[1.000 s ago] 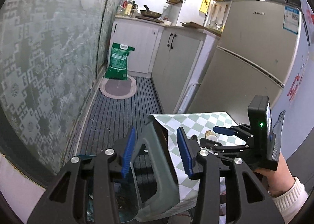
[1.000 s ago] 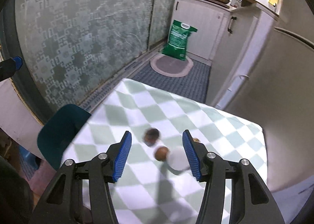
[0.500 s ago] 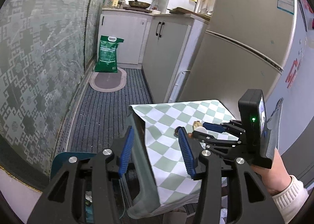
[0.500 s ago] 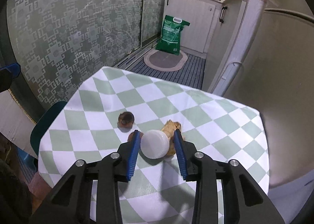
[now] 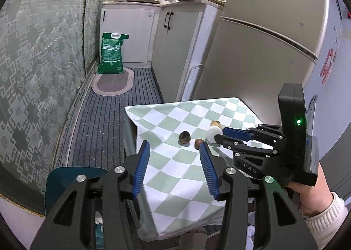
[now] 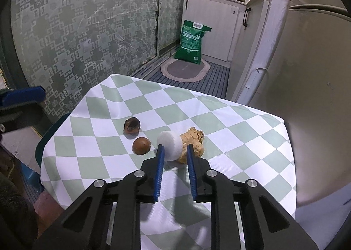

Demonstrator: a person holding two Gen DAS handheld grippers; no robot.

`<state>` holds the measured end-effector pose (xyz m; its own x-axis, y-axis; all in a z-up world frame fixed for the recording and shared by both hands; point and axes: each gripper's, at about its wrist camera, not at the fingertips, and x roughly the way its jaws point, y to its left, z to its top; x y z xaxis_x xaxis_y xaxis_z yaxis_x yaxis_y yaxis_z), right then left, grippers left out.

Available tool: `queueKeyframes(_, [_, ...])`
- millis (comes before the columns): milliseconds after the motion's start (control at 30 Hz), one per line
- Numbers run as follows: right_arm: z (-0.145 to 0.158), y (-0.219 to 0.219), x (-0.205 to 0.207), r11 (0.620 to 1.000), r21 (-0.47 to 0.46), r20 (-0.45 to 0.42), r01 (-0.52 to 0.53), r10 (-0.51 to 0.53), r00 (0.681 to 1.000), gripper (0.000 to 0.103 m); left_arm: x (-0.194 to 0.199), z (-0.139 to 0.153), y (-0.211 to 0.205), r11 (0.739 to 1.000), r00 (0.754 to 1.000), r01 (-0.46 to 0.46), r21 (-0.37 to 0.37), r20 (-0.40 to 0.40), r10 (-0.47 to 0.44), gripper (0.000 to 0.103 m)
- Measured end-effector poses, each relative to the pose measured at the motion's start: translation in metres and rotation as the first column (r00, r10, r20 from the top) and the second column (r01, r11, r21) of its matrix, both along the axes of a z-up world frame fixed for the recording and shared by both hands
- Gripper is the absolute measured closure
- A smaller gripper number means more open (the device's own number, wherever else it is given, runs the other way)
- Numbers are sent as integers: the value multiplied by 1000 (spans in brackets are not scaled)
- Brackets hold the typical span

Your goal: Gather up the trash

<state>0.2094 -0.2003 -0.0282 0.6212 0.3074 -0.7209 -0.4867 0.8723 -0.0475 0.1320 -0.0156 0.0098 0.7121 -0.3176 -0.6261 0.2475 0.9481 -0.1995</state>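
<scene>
A white ribbed bottle cap (image 6: 170,144) sits between the blue pads of my right gripper (image 6: 174,148), which is shut on it just above the green-and-white checked tablecloth (image 6: 230,123). A crumpled tan scrap (image 6: 194,140) lies right behind the cap. Two brown nut shells (image 6: 141,145) (image 6: 131,125) lie to its left. In the left wrist view the cap (image 5: 213,134) shows at the right gripper's tips (image 5: 219,136), with the shells (image 5: 184,136) (image 5: 198,143) beside it. My left gripper (image 5: 174,153) is open and empty, over the table's near left part.
A teal chair back (image 5: 65,179) stands at the table's left edge. A fridge (image 5: 263,41) rises behind the table. White cabinets (image 5: 171,37), a green bag (image 5: 111,52) and an oval mat (image 5: 111,81) are on the striped floor beyond.
My right gripper closed on the white cap on the table. My left gripper moved right and up, over the table's edge, staying open.
</scene>
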Motion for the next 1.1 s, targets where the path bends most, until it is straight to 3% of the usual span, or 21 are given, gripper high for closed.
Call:
queueKeyframes(367, [3, -11, 2, 999, 46, -2, -29, 29, 1000, 102, 8, -14, -16, 999, 999, 21, 24, -36, -20, 53])
queueKeyframes(567, [6, -19, -1, 996, 83, 1, -27, 27, 1000, 102, 13, -22, -24, 999, 998, 26, 38, -53, -24, 53])
queueKeyframes(633, [7, -19, 0, 996, 86, 9, -29, 28, 1000, 97, 15, -24, -23, 999, 998, 16, 34, -60, -14, 53])
queueKeyframes(700, [9, -19, -1, 996, 82, 27, -29, 27, 999, 75, 16, -24, -21, 1000, 998, 7, 30, -61, -5, 53])
queueKeyframes(767, [9, -17, -2, 996, 81, 38, -43, 40, 998, 60, 18, -24, -20, 1000, 998, -2, 25, -61, 4, 53])
queueKeyframes(867, [6, -6, -6, 997, 35, 59, -72, 69, 996, 61, 20, -25, -18, 1000, 998, -22, 20, -64, 23, 53])
queueKeyframes(1100, [-11, 21, -11, 973, -207, 129, -105, 134, 983, 61, 24, -27, -15, 999, 996, -43, 14, -79, 44, 53])
